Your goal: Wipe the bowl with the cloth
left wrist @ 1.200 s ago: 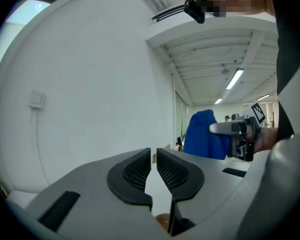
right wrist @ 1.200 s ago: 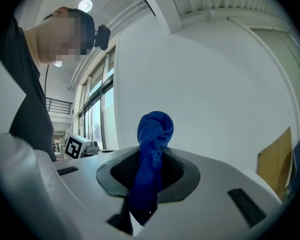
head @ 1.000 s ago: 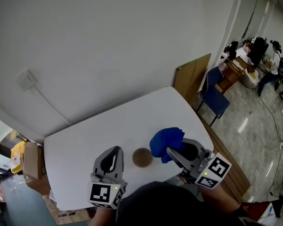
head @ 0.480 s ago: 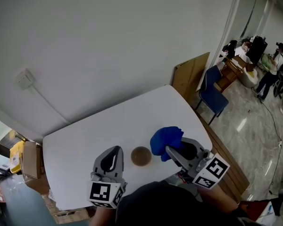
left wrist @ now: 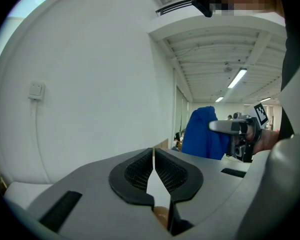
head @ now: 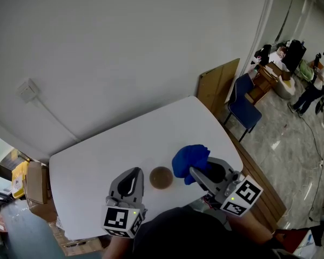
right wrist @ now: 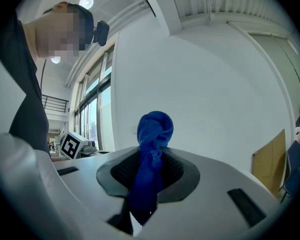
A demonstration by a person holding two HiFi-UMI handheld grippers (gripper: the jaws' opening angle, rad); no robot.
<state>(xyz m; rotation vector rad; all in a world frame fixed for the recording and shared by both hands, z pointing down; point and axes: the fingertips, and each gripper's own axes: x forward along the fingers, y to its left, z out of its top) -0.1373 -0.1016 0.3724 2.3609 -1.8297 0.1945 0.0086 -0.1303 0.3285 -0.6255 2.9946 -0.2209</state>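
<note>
A small brown bowl (head: 161, 178) sits on the white tabletop (head: 124, 139), with empty, clenched left tongs (head: 132, 172) at its 9 o'clock and right tongs (head: 195, 172) at 3 o'clock grasping a bunched blue cloth (head: 190, 158); wiping seems not yet begun, so the cloth likely goes into the bowl next.

An open-plan office, apparently: a white table (head: 124, 139) against a bare wall (head: 124, 47), a blue chair (head: 247, 109), distant desks (head: 270, 77) on polished floor (head: 297, 161).

Fuzzy blue cloth (right wrist: 151, 149); seemingly wooden bowl (head: 161, 178)
</note>
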